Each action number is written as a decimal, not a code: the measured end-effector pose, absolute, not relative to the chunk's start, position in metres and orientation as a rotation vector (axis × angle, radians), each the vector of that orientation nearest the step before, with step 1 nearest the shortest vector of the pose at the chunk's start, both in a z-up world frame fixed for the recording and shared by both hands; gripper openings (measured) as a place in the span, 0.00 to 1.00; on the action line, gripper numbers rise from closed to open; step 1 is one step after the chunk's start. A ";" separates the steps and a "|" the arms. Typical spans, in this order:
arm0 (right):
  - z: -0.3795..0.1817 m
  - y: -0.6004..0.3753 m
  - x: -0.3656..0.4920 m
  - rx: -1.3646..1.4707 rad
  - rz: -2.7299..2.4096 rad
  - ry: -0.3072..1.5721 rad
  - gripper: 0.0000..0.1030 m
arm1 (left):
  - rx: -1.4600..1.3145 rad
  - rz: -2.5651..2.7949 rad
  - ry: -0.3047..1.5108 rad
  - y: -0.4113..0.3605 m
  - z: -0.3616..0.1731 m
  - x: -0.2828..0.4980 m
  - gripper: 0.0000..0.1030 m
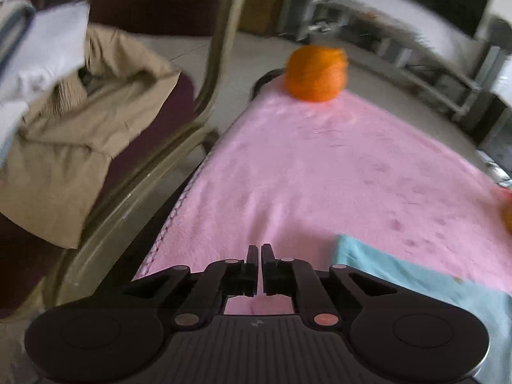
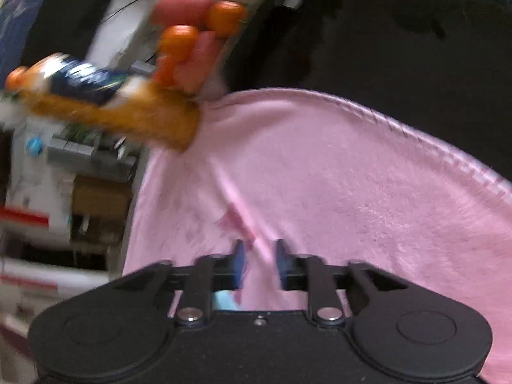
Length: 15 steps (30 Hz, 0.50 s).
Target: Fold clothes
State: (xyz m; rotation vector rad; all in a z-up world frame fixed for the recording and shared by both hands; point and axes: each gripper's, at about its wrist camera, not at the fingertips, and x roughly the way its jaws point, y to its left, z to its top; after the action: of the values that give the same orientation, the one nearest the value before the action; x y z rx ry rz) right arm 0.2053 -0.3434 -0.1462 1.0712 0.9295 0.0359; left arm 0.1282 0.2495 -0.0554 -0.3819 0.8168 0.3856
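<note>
On the far left a beige garment [image 1: 73, 134] lies heaped on a chair [image 1: 204, 102], with something white [image 1: 41, 60] bundled above it. Both look light and floppy, and the beige one seems the thicker. It would sag from a single grip, so a hem or shoulder seam at two corners is the sensible hold.

The table is covered by a pink blanket [image 1: 320, 166], fleecy and soft, with a stitched border along its left side. An orange ball [image 1: 316, 73] that looks like yarn sits at the far end. The left gripper [image 1: 259, 256] hovers above the near edge with its jaws drawn together to a hairline gap and nothing between them.

To its right a light blue cloth [image 1: 432, 288] lies flat on the blanket, its corner just beside the gripper. It looks thin and limp, and pinching that corner should lift it easily. Fleece underneath may drag on it a little.

In the right wrist view the right gripper [image 2: 260, 257] holds its blue-padded jaws partly apart over a crease in the blanket, gripping nothing. At upper left lies a bottle [image 2: 96, 102] of orange liquid with a dark blue label. The writing is blurred past reading, and the orange and pink shapes behind it are probably fruit or toys.
</note>
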 end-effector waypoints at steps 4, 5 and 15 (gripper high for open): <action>-0.104 -0.341 0.176 1.001 0.181 0.933 0.25 | -0.384 0.267 0.772 0.230 -0.034 0.089 0.11; -0.096 -0.339 0.168 0.986 0.214 0.935 0.25 | -0.388 0.237 0.764 0.225 -0.032 0.081 0.11; -0.155 -0.270 0.137 0.951 0.365 1.080 0.25 | -0.570 0.195 0.831 0.213 -0.100 0.103 0.07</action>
State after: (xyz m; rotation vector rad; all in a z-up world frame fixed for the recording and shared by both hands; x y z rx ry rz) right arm 0.1371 -0.2698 -0.1549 0.9511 1.0803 0.3649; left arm 0.1033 0.2125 -0.1001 -0.5704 0.8306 0.1953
